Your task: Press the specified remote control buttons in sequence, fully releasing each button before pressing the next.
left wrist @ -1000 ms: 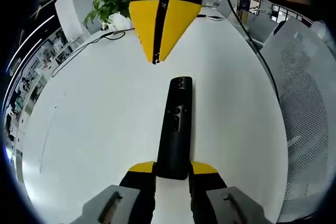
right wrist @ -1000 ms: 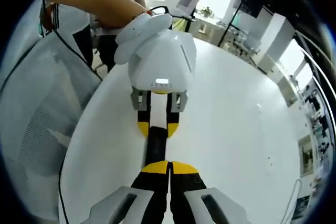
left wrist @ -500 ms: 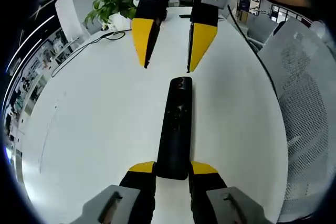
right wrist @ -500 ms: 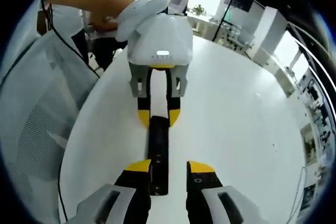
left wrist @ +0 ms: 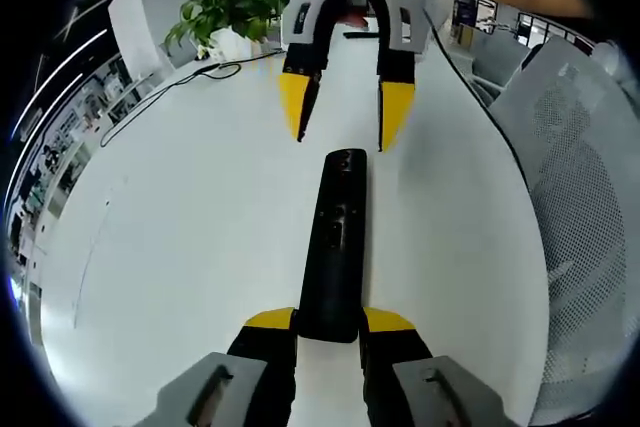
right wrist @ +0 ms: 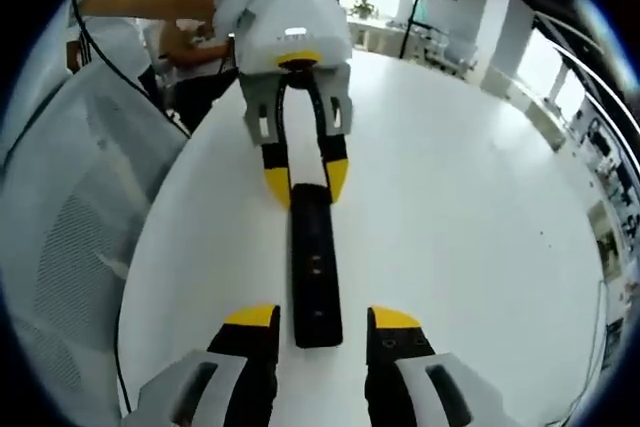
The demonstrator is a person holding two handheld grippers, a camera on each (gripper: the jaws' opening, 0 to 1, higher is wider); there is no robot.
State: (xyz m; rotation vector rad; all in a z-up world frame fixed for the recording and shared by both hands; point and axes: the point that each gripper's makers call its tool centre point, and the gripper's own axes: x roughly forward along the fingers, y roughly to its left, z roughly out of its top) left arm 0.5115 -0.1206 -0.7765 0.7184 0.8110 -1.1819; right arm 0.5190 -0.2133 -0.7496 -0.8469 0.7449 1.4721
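Two grippers, left gripper (left wrist: 330,325) clamped on remote (left wrist: 335,247), right gripper (right wrist: 318,321) jaws apart; potted plant (left wrist: 225,9) beyond.

R gripper (left wrist: 340,127) opened up, pulled back off remote (left wrist: 335,242) tip.

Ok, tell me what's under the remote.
The remote lies flat on the white table; whatever its body covers is hidden. The left gripper fingers flank its near end.
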